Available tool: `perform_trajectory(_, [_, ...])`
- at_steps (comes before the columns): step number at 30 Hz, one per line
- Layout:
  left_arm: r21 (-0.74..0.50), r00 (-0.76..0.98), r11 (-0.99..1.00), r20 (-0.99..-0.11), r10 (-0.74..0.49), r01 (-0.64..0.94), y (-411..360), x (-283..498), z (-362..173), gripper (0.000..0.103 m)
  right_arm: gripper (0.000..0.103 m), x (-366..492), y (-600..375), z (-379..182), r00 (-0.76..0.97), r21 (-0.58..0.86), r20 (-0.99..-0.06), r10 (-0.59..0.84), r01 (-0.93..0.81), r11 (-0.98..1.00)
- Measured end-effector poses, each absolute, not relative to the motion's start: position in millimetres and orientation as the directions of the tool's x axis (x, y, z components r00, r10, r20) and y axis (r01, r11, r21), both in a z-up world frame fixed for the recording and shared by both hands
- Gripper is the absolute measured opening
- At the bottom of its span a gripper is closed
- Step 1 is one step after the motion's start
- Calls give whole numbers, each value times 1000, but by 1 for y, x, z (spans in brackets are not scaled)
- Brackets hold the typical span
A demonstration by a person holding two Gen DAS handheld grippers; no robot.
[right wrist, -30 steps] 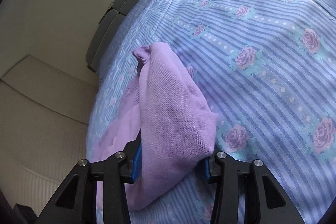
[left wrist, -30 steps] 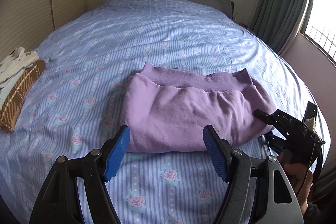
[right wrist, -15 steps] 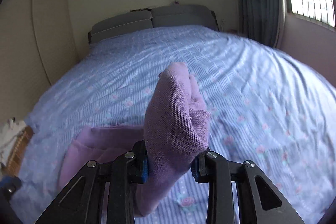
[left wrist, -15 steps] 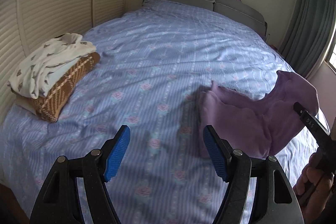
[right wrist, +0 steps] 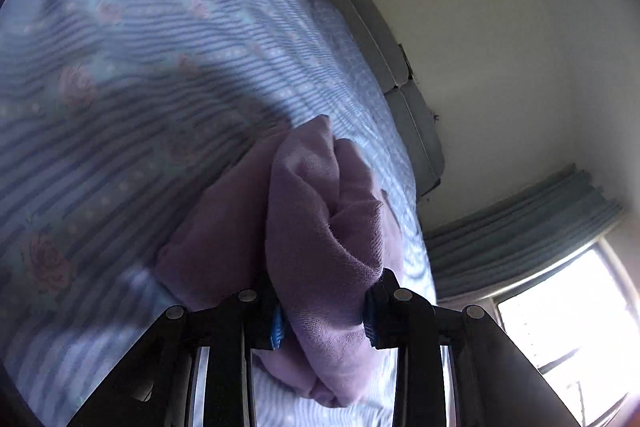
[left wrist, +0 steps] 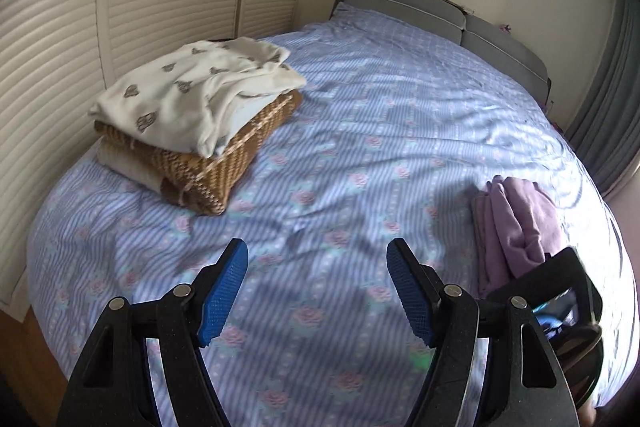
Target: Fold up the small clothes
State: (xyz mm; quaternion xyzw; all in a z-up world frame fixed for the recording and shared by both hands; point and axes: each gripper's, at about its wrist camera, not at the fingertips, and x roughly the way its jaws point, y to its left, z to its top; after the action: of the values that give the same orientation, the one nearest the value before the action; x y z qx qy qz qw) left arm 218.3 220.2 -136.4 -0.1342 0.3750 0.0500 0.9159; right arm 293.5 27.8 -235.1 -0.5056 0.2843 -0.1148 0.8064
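**Folded purple garment being carried off toward the stack**

Left side: the left hand-held gripper (left wrist: 316, 291) is hanging above the bed (left wrist: 360, 131) with its blue pads spread wide and nothing between them. A second ago it was facing the purple garment squarely; it is now swinging leftward, bringing the stack of folded clothes (left wrist: 196, 115) into view ahead of it and to its left, near the bed's far-left edge. Bare striped sheet is lying directly ahead of its fingers.

Right side: the purple garment (left wrist: 516, 227) is now sitting off to the right of the left hand-held gripper, bunched rather than flat. The right hand-held gripper (right wrist: 324, 315) is clamping a thick fold of it between its pads, the cloth rising ahead of the fingers and trailing down toward the sheet. A second ago the garment was lying flat and folded; it is now being lifted and turned.

Judgement: folding of this piece appears finished, and transfer toward the stack is likely under way. A one-sided grip is risking the folds slipping loose.
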Motion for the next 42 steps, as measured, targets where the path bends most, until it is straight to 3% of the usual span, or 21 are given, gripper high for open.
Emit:
perform_trajectory(5, [-225, 706, 955, -707, -24, -193, 229, 216, -144, 71, 31, 286, 36, -262, 835, -931, -269, -479, -98, 353])
perform_trajectory(10, [-237, 715, 958, -697, -51, -162, 224, 215, -136, 71, 34, 288, 31, -248, 834, -920, -276, -478, -85, 383])
perform_trajectory(15, [-243, 747, 968, -655, -115, -64, 207, 220, -110, 72, 56, 264, 21, -202, 859, -842, -333, -390, -85, 533])
perform_trajectory(18, [-234, 744, 970, -635, -207, 69, 183, 228, -94, 72, 57, 242, 3, -174, 861, -738, -405, -307, -110, 666])
perform_trajectory(22, [-240, 701, 927, -607, -375, 289, 136, 242, -79, 72, 57, 218, -43, -147, 832, -477, -527, -170, -124, 870])
perform_trajectory(28, [-223, 580, 834, -628, -519, 504, 62, 281, -83, 69, 57, 210, -132, -138, 823, -212, -557, -109, -14, 977])
perform_trajectory(34, [-206, 471, 768, -686, -555, 606, 9, 327, -104, 51, 57, 224, -188, -145, 804, -71, -580, -131, 110, 991])
perform_trajectory(42, [-253, 340, 732, -759, -556, 632, -14, 350, -150, 49, 57, 231, -216, -167, 783, 15, -612, -111, 152, 988])
